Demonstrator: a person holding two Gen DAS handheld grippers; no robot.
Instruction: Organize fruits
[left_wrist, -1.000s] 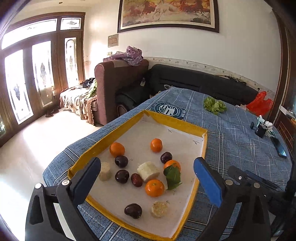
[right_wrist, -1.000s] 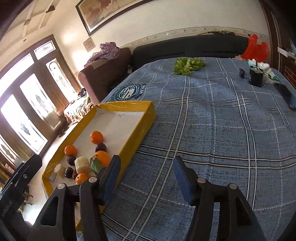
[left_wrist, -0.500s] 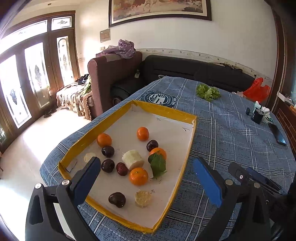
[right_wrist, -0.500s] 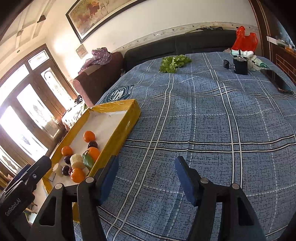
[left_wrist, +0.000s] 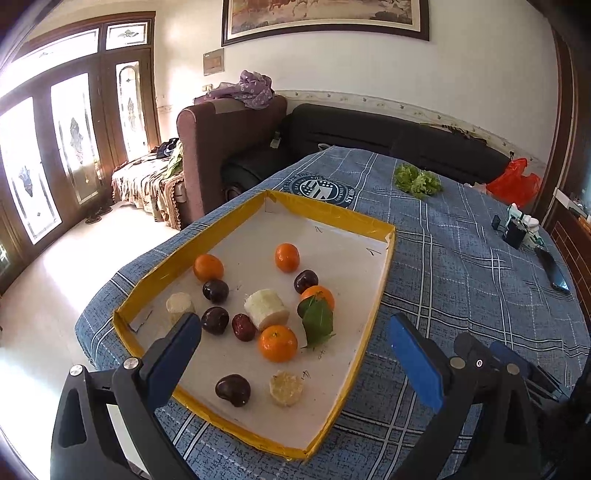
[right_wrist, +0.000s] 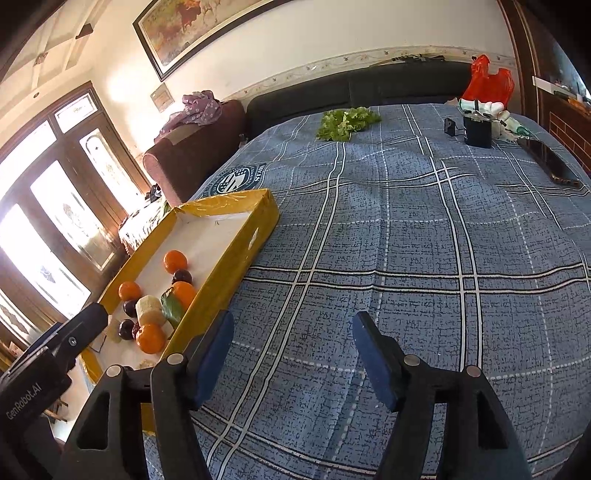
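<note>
A yellow-rimmed tray (left_wrist: 334, 215) with a white floor lies on the blue plaid cloth (left_wrist: 461, 266). It holds several oranges, one nearest me (left_wrist: 277, 343), several dark plums such as the front one (left_wrist: 232, 390), a white banana piece (left_wrist: 266, 309) and a green leaf (left_wrist: 317, 322). My left gripper (left_wrist: 295, 354) is open and empty above the tray's near end. My right gripper (right_wrist: 293, 354) is open and empty over bare cloth, right of the tray (right_wrist: 255, 236). The oranges (right_wrist: 149, 338) show in the right wrist view too.
A bunch of lettuce (left_wrist: 417, 181) lies at the far side of the table. A red bag (left_wrist: 513, 186), a small black device (left_wrist: 515, 234) and a phone (left_wrist: 554, 269) sit at the right edge. Sofas (left_wrist: 369, 144) stand behind the table.
Both grippers have drawn back and risen a little, so the tray looks farther off. The right view has swung slightly right. Both stay open and no fruit has moved.
</note>
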